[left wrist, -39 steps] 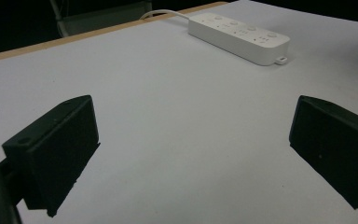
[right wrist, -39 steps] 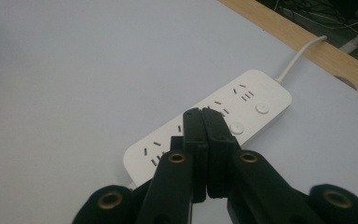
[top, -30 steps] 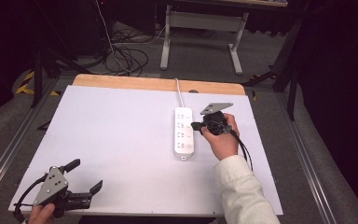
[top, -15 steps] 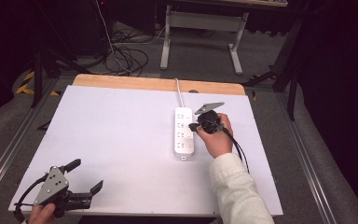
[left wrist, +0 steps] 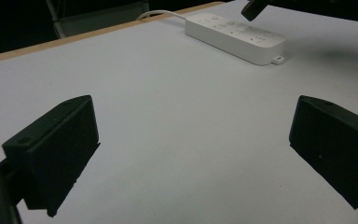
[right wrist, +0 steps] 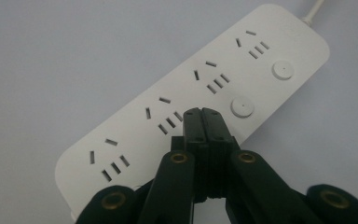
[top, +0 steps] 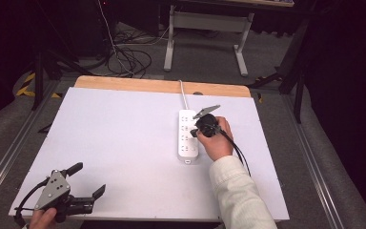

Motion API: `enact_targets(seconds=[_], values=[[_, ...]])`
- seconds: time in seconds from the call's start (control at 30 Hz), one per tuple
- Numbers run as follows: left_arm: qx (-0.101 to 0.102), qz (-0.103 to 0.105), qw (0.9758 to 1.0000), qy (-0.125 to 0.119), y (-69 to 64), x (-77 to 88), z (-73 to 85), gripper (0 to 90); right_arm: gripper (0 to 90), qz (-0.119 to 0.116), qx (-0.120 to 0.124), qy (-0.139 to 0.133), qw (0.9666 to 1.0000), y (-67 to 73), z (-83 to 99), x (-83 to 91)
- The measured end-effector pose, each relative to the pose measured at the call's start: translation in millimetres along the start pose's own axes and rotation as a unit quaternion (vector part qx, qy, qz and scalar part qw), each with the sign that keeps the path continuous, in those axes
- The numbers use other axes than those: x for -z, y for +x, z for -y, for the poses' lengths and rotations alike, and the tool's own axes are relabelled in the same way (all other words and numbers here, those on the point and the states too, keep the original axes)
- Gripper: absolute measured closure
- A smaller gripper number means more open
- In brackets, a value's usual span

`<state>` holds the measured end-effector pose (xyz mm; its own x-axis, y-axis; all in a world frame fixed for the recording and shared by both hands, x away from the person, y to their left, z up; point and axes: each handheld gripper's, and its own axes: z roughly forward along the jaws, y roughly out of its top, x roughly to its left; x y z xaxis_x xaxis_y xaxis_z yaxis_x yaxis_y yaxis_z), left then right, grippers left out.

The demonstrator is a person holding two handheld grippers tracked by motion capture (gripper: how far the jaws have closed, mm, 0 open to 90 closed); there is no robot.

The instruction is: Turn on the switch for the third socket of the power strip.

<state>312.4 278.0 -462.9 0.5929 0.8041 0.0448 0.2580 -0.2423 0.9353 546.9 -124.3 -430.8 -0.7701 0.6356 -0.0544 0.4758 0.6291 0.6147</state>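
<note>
Power strip [top: 189, 136]: white, lying flat on the right half of the surface [top: 124, 143], cord running off the far edge; all sockets empty, nothing plugged in.

Right gripper [right wrist: 204, 122]: your jaws are pressed together, holding nothing, tips poised over the strip beside a round button [right wrist: 242, 106]. A press looks about to happen; whether it has landed, you cannot tell.

Left gripper [left wrist: 191, 154]: jaws spread wide, empty, idle near the front-left corner.

Containers: none present.

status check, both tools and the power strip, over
Right tool shut, empty, tip over the power strip beside a round button. Left tool open, empty, at near left corner of table. Nothing in the way.
</note>
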Motion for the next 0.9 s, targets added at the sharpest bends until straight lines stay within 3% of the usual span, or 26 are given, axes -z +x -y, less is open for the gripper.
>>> enact_targets(seconds=[0.47,0.9], values=[[0.0,0.0,1.0,0.0,-0.4,-0.5,0.0,1.8,90.0,0.007,0.008,0.03,0.9995,4.0,-0.9,-8.0],[0.002,0.0,1.0,0.002,-0.8,-1.0,0.0,1.8,90.0,0.016,0.008,0.034,0.9993,7.1,-1.3,-9.3]])
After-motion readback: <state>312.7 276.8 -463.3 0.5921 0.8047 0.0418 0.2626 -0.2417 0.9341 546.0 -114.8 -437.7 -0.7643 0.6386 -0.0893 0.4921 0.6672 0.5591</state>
